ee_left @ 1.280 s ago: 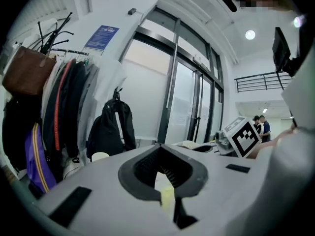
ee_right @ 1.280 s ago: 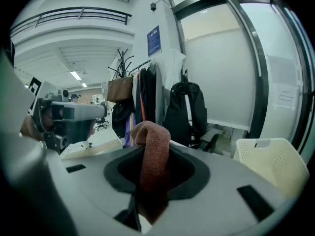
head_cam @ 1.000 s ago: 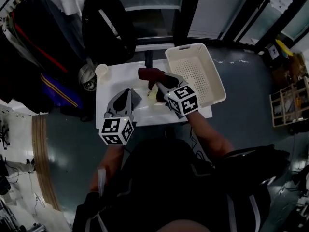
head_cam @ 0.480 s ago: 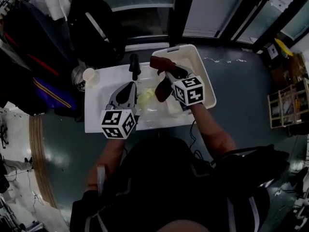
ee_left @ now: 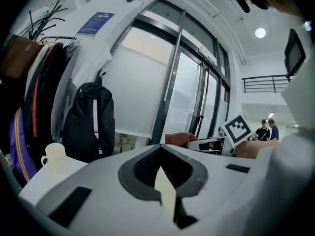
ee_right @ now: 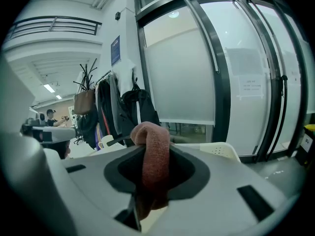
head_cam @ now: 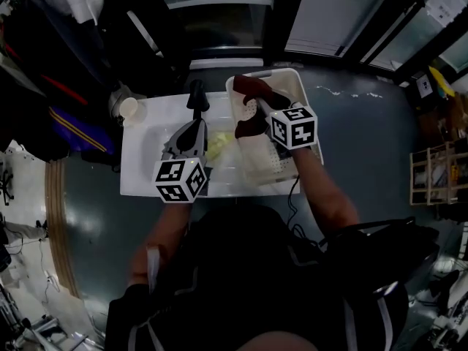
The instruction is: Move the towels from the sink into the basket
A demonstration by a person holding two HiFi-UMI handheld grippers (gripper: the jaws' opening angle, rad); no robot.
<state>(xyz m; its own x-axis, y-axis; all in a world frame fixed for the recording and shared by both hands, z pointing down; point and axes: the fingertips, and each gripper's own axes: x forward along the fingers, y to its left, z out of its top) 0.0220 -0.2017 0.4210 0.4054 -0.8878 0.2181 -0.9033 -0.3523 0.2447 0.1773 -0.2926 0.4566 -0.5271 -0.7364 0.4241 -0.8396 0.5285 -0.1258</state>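
Right gripper (head_cam: 253, 110): fingers pinched on a red-brown towel (ee_right: 155, 154) of thick looped terry. It is folded in a rounded hump above the fingertips and droops below them. Under those fingers is the basket (head_cam: 301, 72): white hard plastic, rectangular, rounded corners, floor pierced with small holes. The towel hangs over its left part; contact cannot be told. Left gripper (head_cam: 194, 130): fingers pressed together at the tips, nothing held. Just right of those fingertips a pale yellow towel (head_cam: 221, 148) lies crumpled in the sink (head_cam: 227, 170), a white basin set in a white surface (head_cam: 142, 168). Beyond the left fingertips stands a black faucet (head_cam: 196, 93), and further left a white handled cup (ee_left: 53, 156). Behind are a black backpack (ee_left: 89, 122), hanging coats (ee_left: 34, 90) and glass doors (ee_right: 187, 73). A blue notice (ee_left: 96, 23) on the wall and a paper sheet (ee_right: 251, 87) on the glass carry print too small to read. Both cubes carry black-and-white square markers.
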